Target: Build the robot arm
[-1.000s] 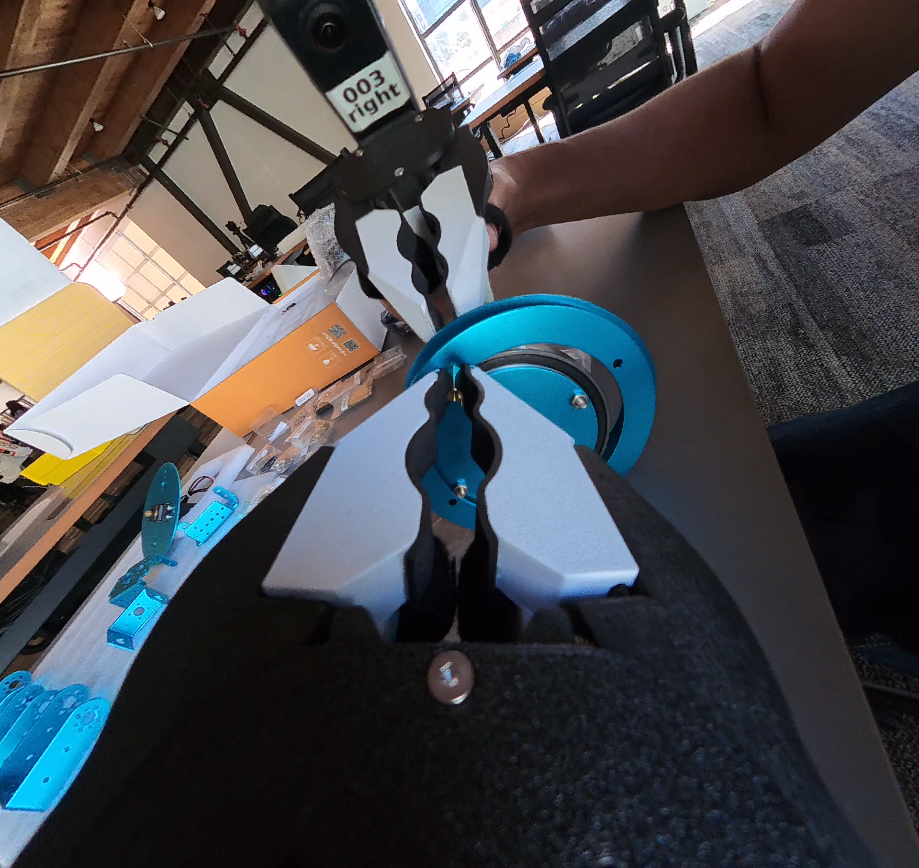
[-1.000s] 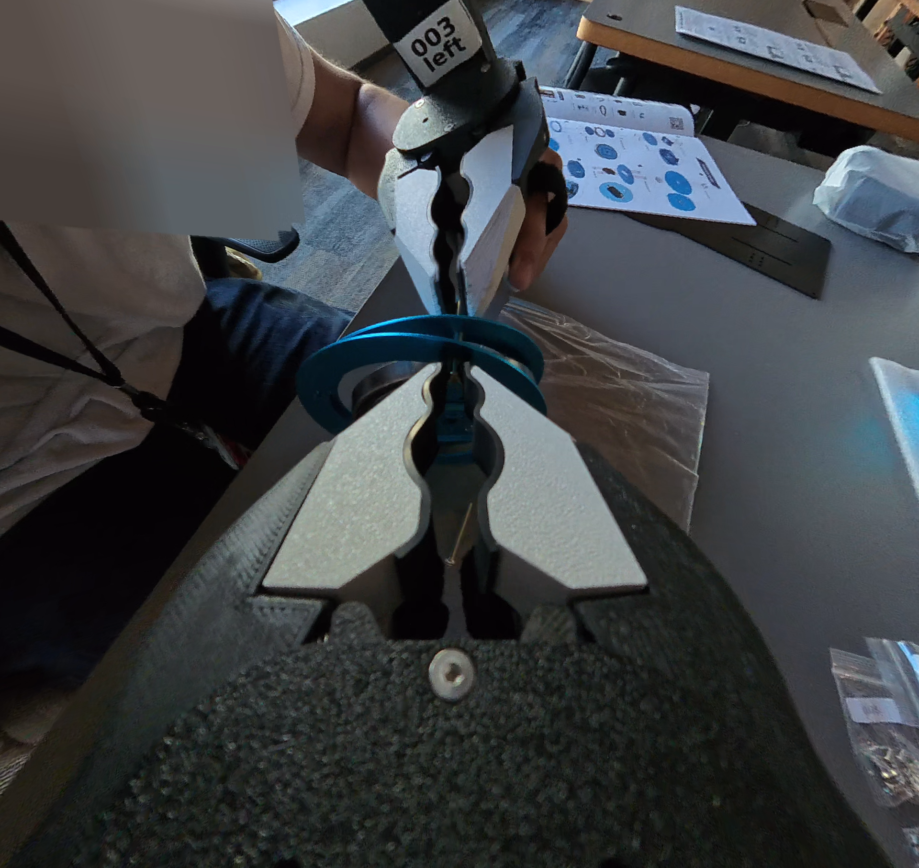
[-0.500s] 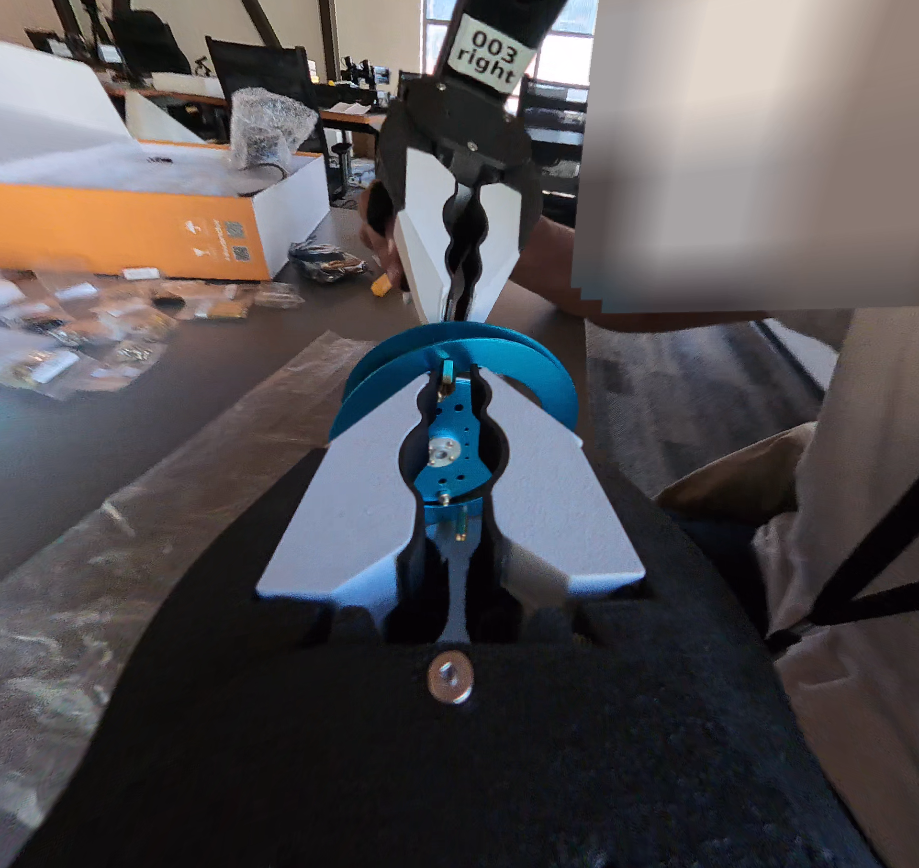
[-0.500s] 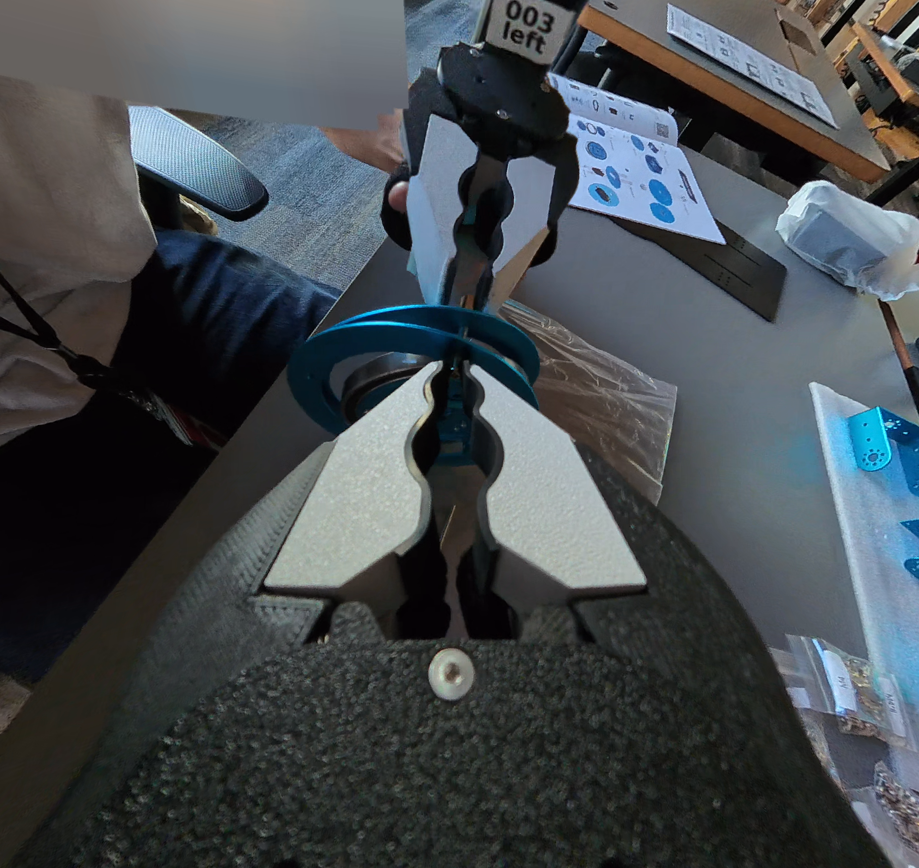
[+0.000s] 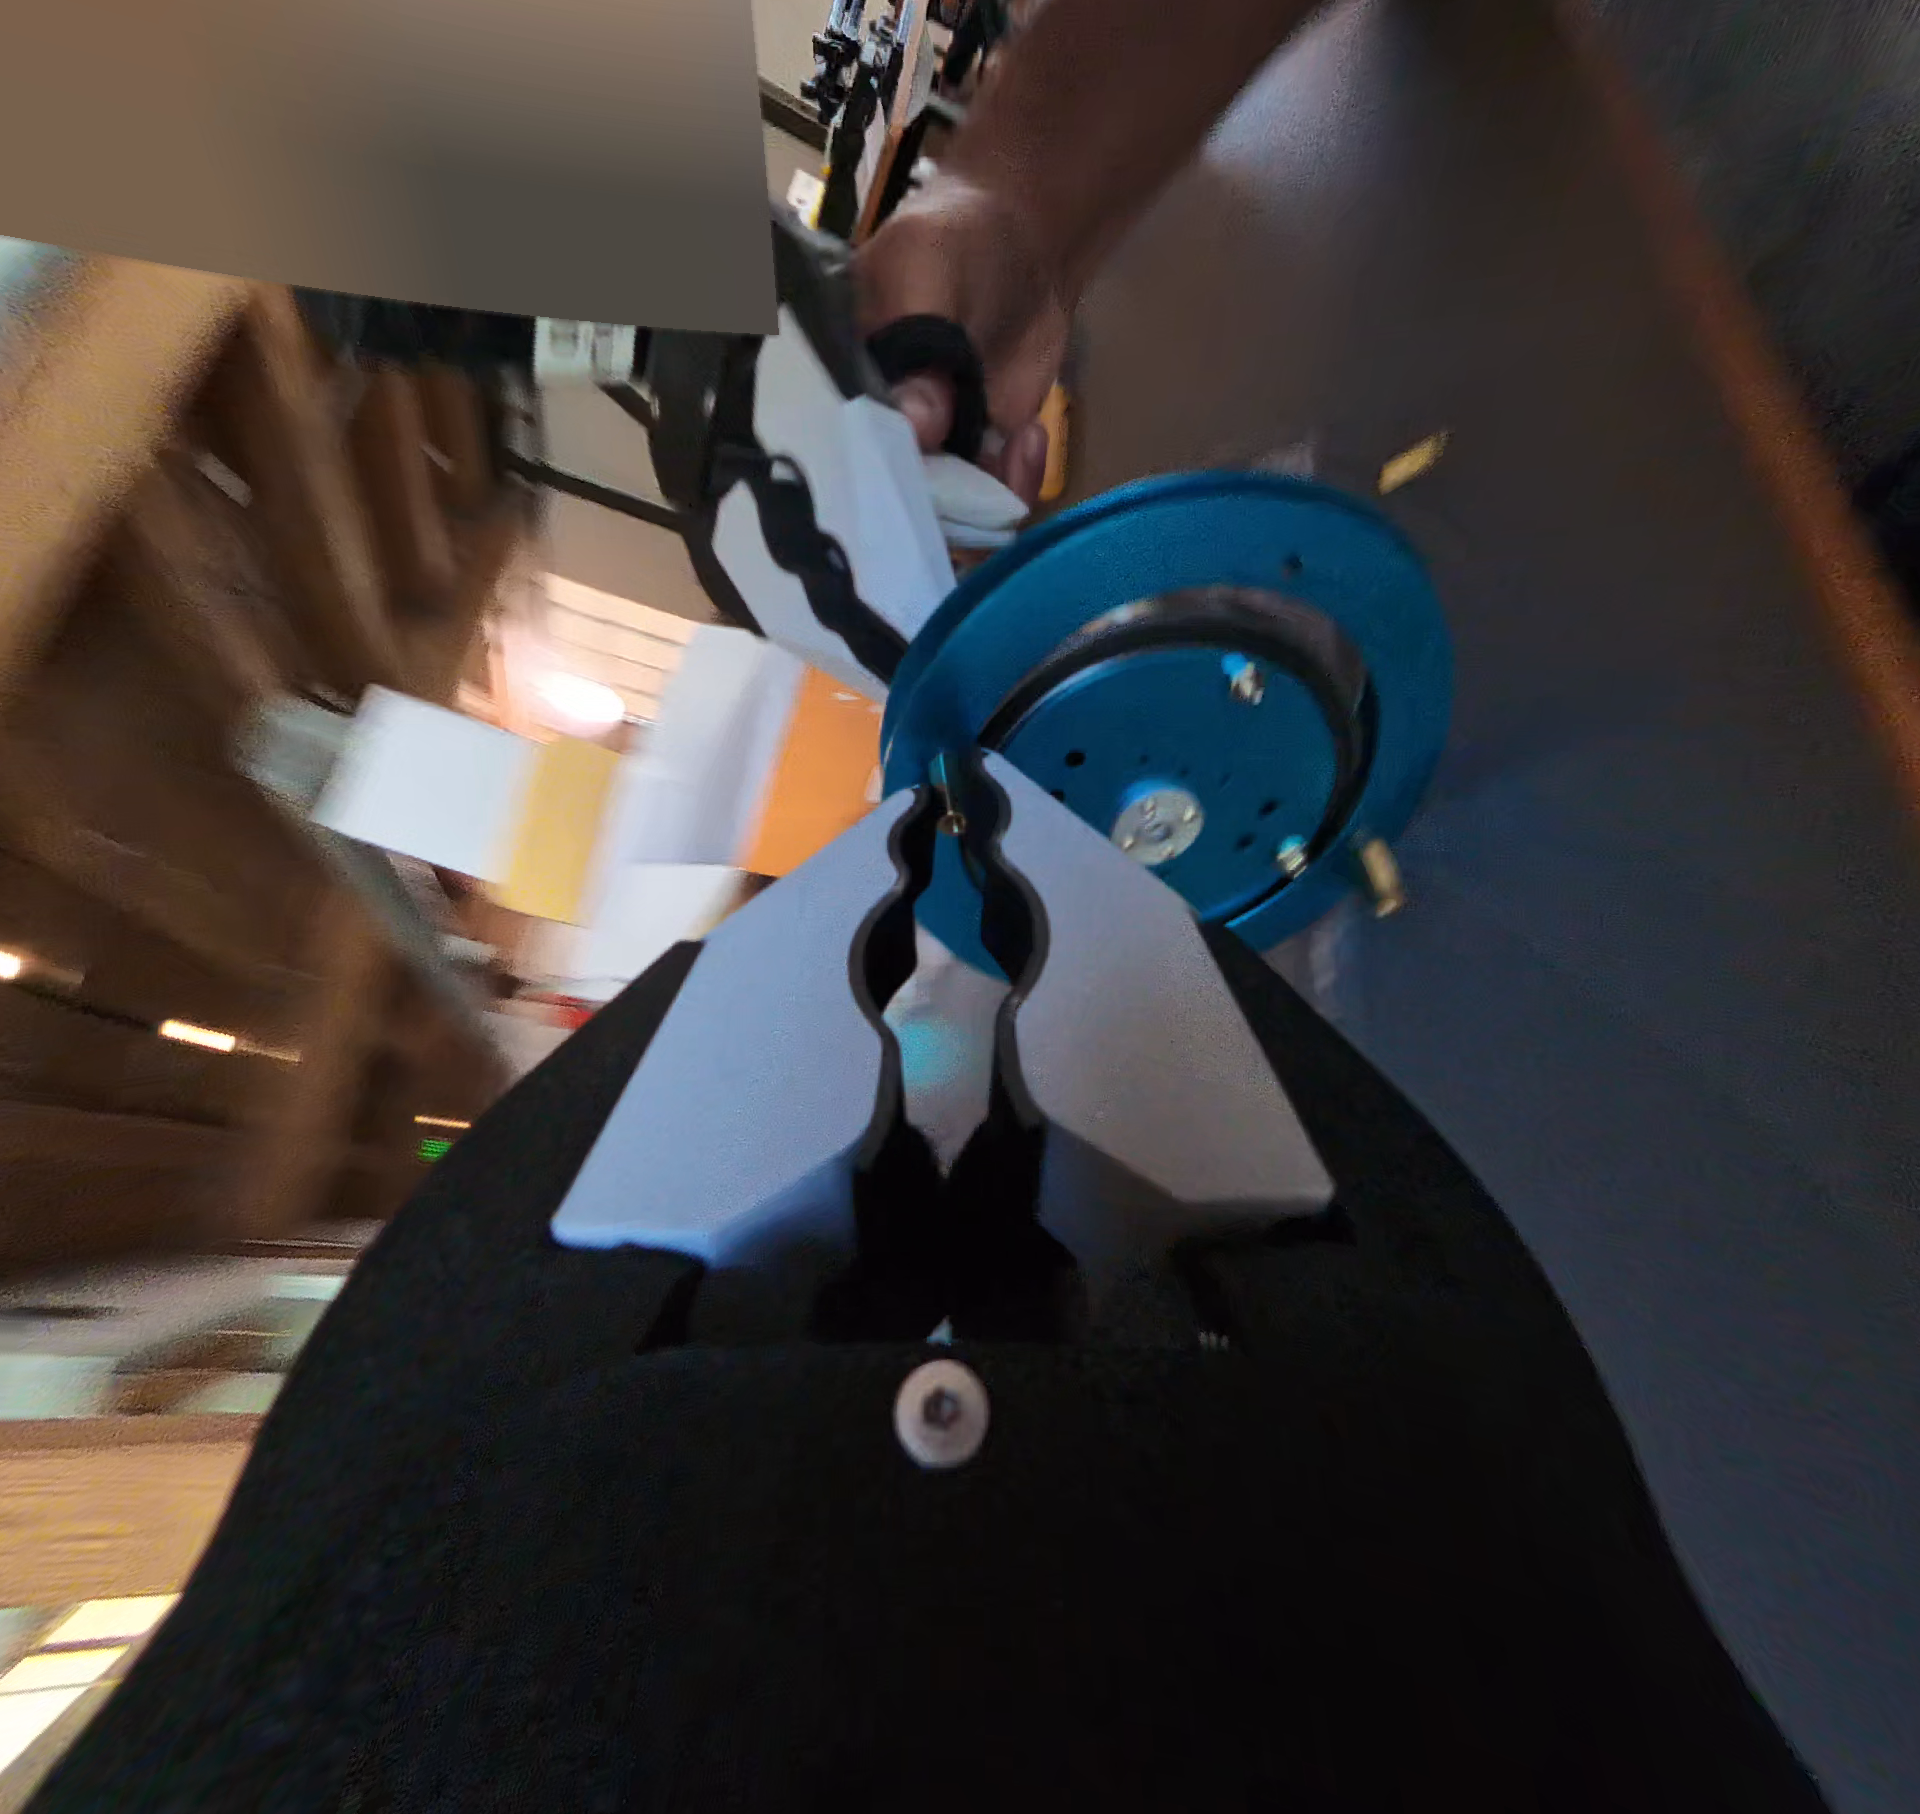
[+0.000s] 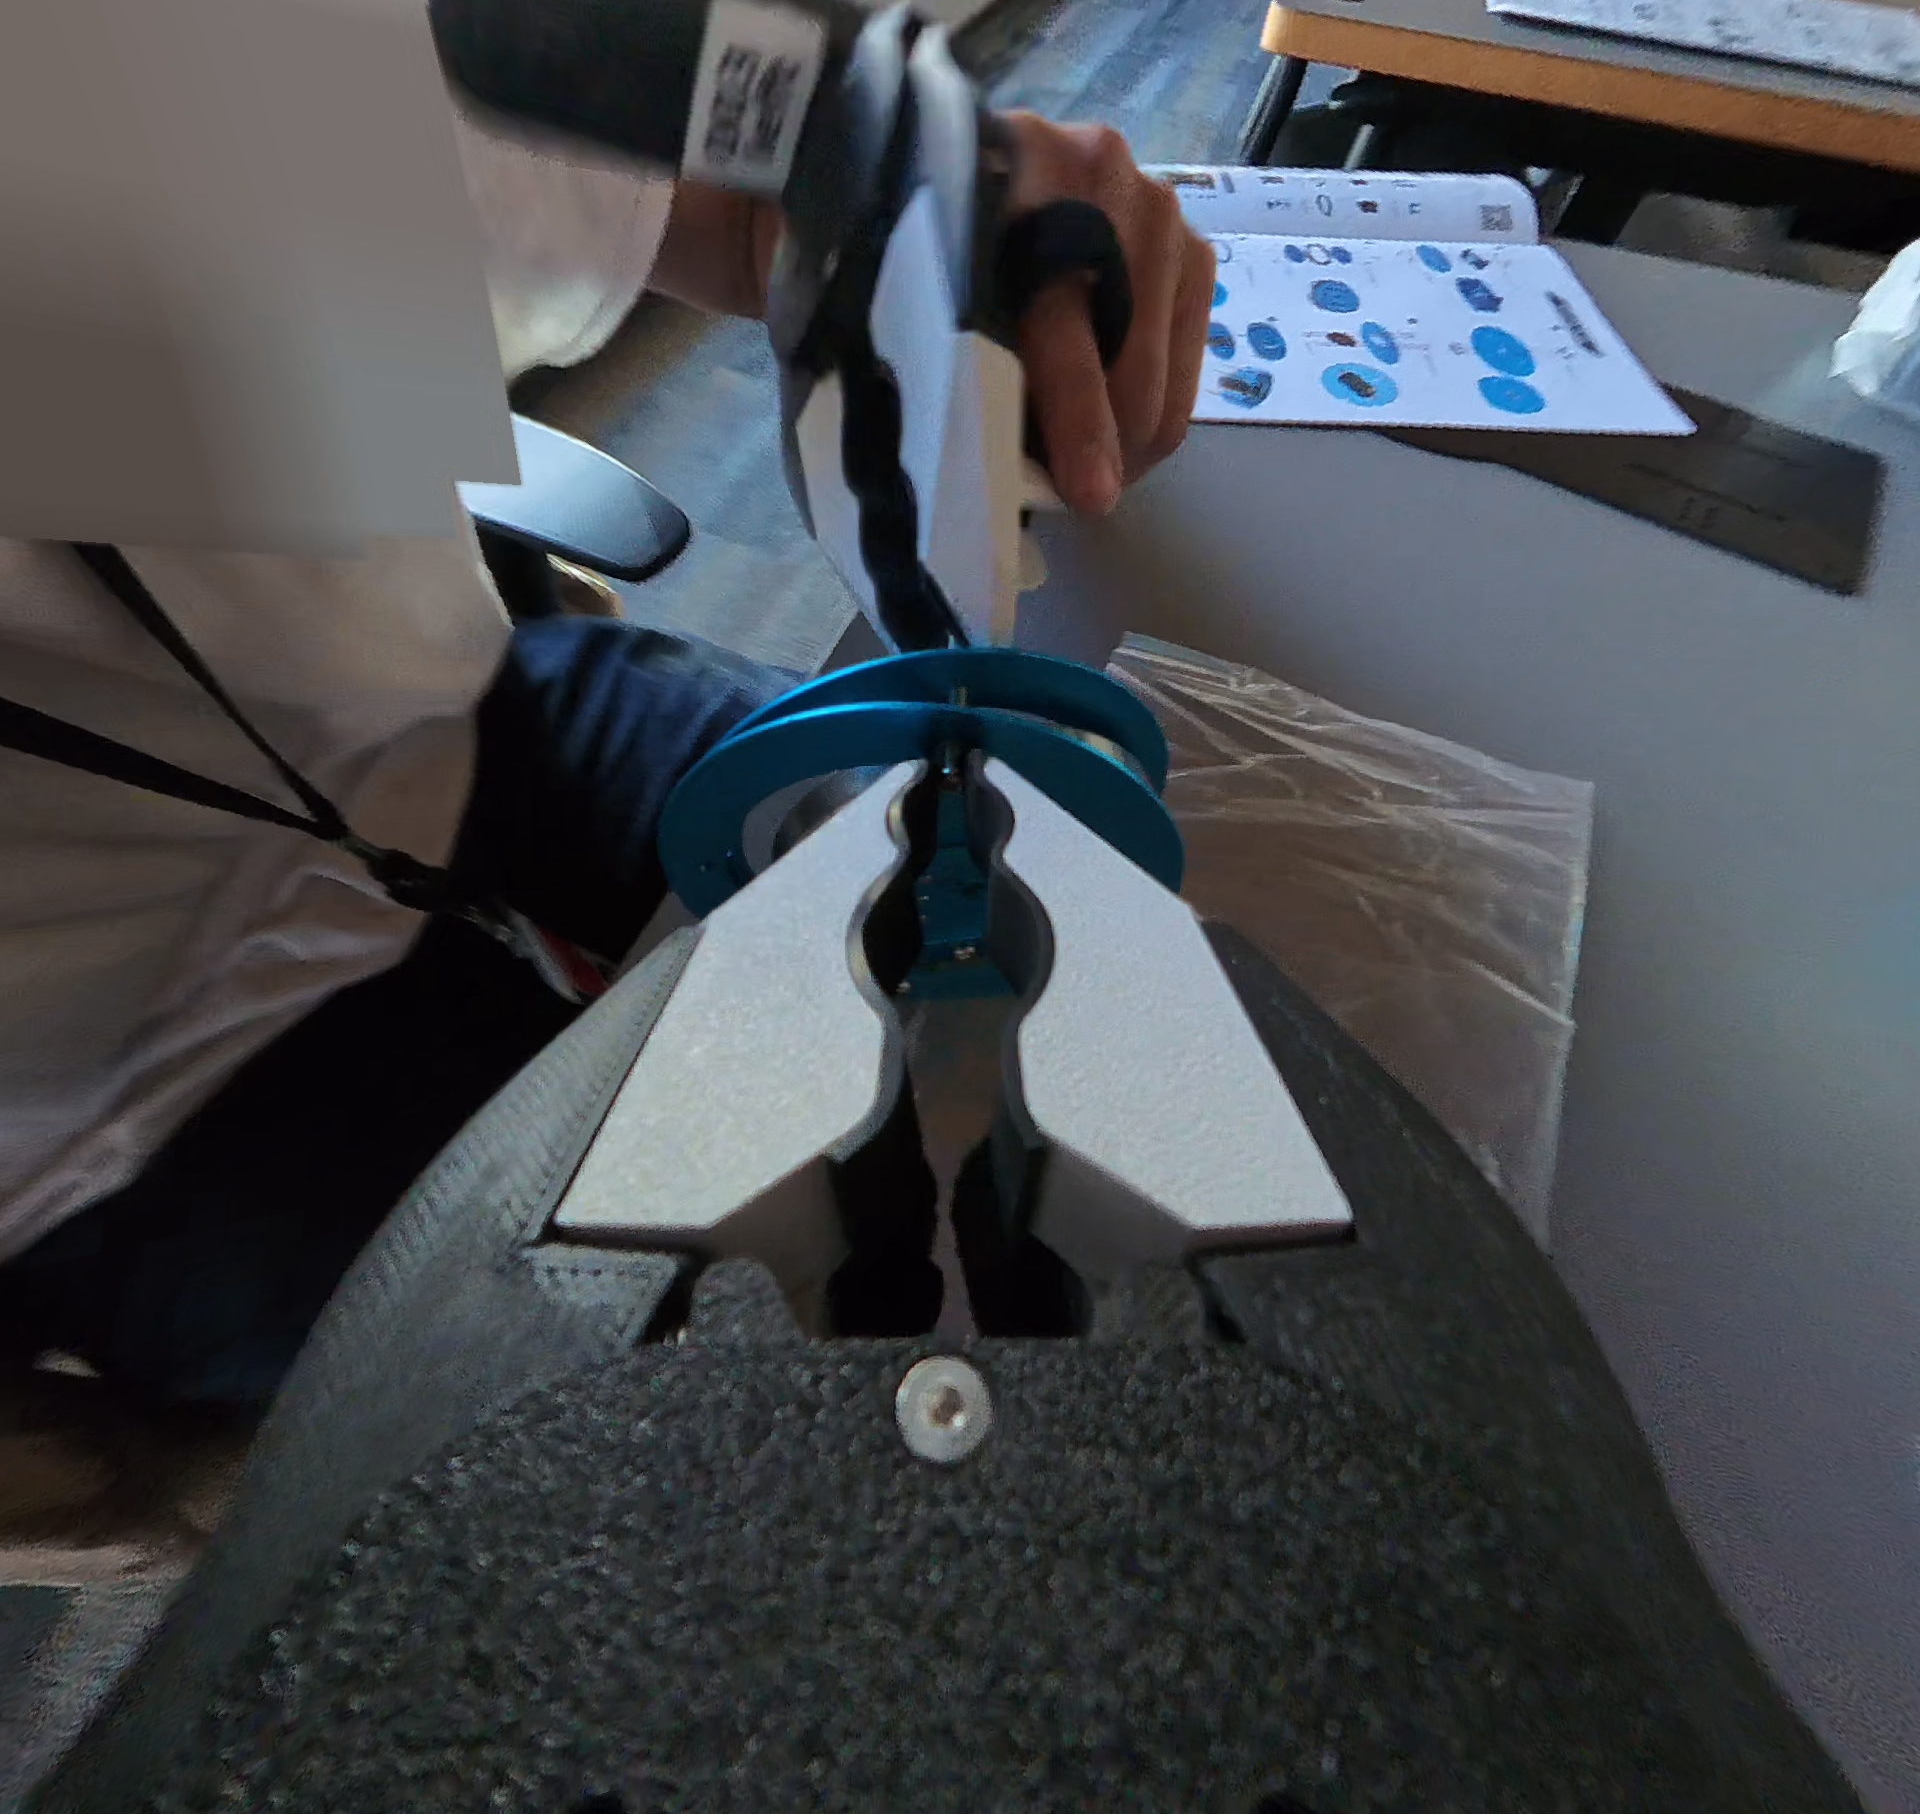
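Observation:
A blue metal disc assembly, two rings around a black bearing and an inner blue plate with small screws, is held in the air between both grippers. My left gripper is shut on one edge of it. My right gripper is shut on the opposite edge, with a blue bracket showing between its fingers. In the right wrist view the assembly is seen edge-on, with the left gripper clamping its far rim. In the left wrist view the right gripper comes in from the upper left.
A grey table lies below, with a crumpled clear plastic bag, a printed sheet with blue pictures and a black flat plate. A person sits at the table edge on the left. An orange and white box shows blurred. Left and right tips are no more than a few centimetres apart.
The left wrist view has rolled sharply and is blurred, so the disc now shows its flat face tilted. Both grippers have stayed shut on its rims, and the left gripper leans more to the side.

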A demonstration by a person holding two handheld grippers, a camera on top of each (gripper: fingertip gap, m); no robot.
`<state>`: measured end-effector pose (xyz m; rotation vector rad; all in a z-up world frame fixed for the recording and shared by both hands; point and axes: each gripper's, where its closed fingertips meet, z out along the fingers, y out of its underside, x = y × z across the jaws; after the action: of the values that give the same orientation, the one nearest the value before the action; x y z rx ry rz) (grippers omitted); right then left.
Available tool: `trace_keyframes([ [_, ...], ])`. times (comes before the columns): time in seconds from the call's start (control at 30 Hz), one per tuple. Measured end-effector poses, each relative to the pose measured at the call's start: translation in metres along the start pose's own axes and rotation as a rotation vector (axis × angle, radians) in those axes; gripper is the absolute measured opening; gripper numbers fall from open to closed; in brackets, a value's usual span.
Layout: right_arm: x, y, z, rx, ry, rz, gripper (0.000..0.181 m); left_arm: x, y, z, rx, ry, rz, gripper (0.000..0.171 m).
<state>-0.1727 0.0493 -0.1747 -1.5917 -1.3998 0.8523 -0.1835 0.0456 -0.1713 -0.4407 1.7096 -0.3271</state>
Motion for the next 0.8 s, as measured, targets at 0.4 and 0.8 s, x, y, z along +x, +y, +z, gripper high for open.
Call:
trace_keyframes([
  [0.4,0.001,0.002,0.000,0.016,-0.034,0.043,0.002,-0.006,-0.003,-0.002,0.074,0.071,-0.584,0.017],
  [0.8,-0.001,0.001,0.000,-0.008,-0.006,0.000,0.002,-0.009,-0.001,-0.004,0.285,0.373,-1.496,0.004],
])
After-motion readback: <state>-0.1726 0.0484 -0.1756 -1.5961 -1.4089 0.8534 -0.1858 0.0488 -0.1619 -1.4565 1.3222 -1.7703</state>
